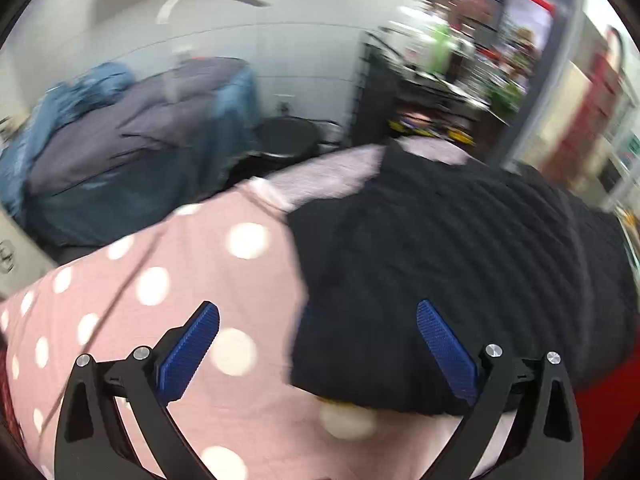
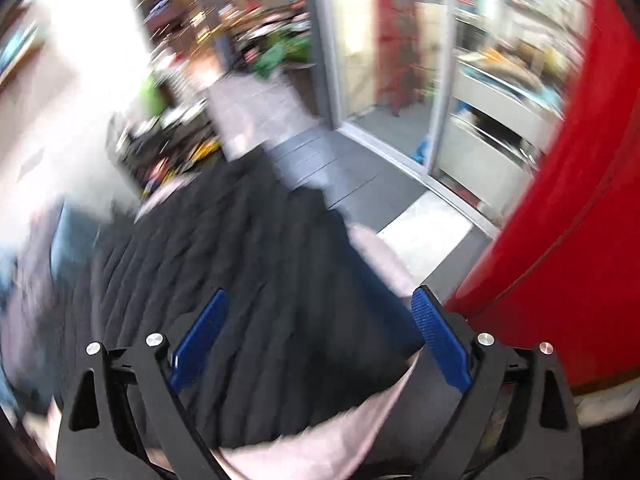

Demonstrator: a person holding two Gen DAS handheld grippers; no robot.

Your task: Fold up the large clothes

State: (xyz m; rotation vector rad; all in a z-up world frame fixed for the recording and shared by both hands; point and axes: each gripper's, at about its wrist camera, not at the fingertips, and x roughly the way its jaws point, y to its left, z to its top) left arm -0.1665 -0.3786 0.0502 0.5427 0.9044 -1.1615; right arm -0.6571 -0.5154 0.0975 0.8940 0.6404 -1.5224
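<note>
**Now: both grippers empty over the black garment, pick the grab points**

Right, I have both tools above the work and neither holds anything. The left gripper [image 1: 318, 320] has its blue fingers spread wide, hovering over the seam where the black ribbed garment [image 1: 460, 248] meets the pink polka-dot sheet [image 1: 192, 280] it lies on. The right gripper [image 2: 318, 312] is equally wide apart, over the same black garment [image 2: 240, 248] near its right side, with pale pink cloth [image 2: 320, 432] showing at its near edge and a red surface [image 2: 580, 220] just beside.

Both views are smeared by motion, so I can't tell whether the garment is already folded once; it looks like a compact slab, probably part-folded.

To do this step well I slow down first. I bring each gripper to a near corner of the black edge, fingers straddling the black layer only, not the pink sheet under it. I close both together, lift evenly, carry the edge over and lay it flat. Risk: pinching the sheet too.
</note>
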